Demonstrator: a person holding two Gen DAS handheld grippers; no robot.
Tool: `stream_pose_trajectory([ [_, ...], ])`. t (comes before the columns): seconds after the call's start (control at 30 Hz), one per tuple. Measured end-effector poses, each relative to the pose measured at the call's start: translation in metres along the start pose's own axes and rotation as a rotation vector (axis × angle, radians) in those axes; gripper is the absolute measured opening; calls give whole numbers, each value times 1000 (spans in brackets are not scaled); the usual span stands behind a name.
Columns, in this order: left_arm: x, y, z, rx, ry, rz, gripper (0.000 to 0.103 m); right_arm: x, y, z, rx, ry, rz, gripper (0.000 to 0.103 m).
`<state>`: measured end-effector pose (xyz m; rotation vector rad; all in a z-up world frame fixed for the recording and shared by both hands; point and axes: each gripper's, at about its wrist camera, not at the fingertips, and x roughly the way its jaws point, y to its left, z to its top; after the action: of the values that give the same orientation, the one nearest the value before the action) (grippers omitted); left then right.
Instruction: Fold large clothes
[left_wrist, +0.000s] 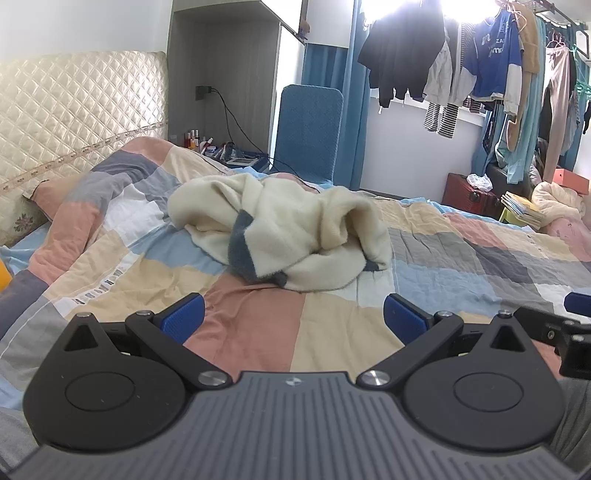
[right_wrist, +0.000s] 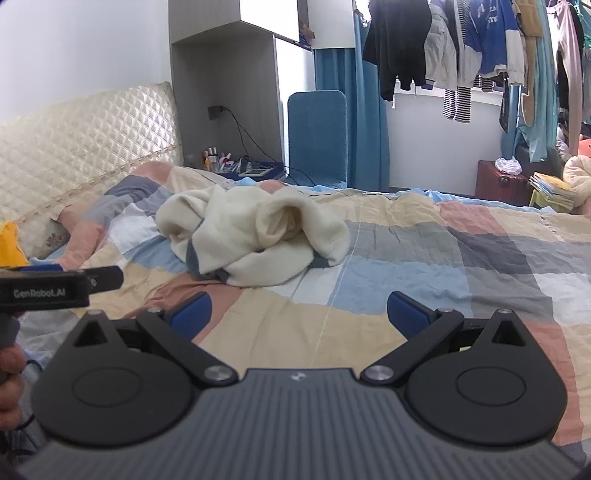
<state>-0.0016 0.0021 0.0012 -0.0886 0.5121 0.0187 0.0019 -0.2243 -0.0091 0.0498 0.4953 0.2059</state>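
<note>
While both grippers hover above patchwork quilt (left_wrist: 122, 269), cream fleece garment (left_wrist: 280, 229) with grey-blue patches lies crumpled mid-bed, untouched. Left gripper (left_wrist: 293, 315): jaws spread wide, holding nothing. Right gripper (right_wrist: 299, 314): jaws spread wide, holding nothing. Garment well ahead of both. Quilted headboard (left_wrist: 74, 110) at left; blue chair (left_wrist: 308, 129) behind bed.

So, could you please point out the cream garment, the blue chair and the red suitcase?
cream garment (left_wrist: 288, 225): left wrist view, middle of the crumpled heap.
blue chair (left_wrist: 310, 129): left wrist view, middle of the backrest.
red suitcase (right_wrist: 496, 182): right wrist view, front face.
</note>
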Motion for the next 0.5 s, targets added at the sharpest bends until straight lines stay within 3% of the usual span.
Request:
stream_pose_trajectory([
  [0.5, -6, 4, 11, -9, 7, -17, 103, -9, 2, 12, 34, -48, 56, 103],
])
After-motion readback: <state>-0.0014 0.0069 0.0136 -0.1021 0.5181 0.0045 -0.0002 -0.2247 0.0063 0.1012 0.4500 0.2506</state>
